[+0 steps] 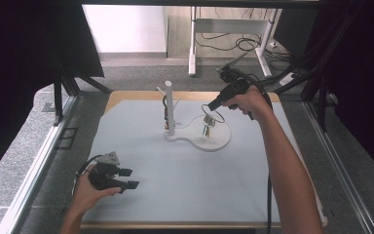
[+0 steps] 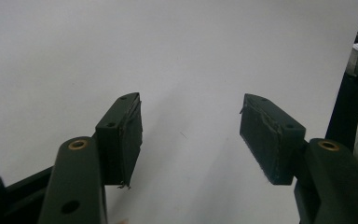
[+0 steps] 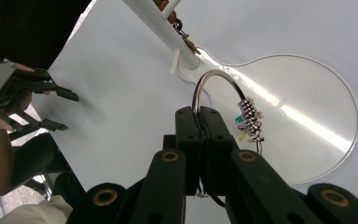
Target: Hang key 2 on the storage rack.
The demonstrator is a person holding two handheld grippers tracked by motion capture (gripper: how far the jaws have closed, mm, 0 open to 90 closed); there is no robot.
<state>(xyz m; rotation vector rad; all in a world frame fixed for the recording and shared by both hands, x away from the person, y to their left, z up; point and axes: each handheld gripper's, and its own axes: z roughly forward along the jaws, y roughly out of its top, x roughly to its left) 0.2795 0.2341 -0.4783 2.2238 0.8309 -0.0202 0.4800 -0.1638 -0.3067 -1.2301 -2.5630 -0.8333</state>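
Right tongs [image 3: 199,116], jaws pressed together on the thin wire of a silver hoop bracelet [image 3: 214,81], hold it in the air above the round dish of a white jewellery stand [image 1: 209,141]; the same grip appears in the high view [image 1: 213,106]. Small beads and coloured charms [image 3: 249,119] hang clustered on one side of the hoop. Left tongs [image 2: 191,135] stand wide and hold nothing, low over the pale surface [image 1: 175,185] near the person's left hand [image 1: 90,192].

Handling, as judged: the hoop looks light, stiff and smooth, so it may swivel or slip between flat pads; the bare wire away from the charms is the sound place to grip, as here. The dangling charms will swing and could snag on a peg.

Materials and shapes: the stand is glossy white, with an upright round post [image 1: 169,105] bearing short side pegs [image 3: 174,63], rising from a base that widens into a shallow circular tray. Another dark beaded piece [image 1: 166,114] hangs against the post. The surface is matt, pale grey-blue, with a wooden edge at the far side.
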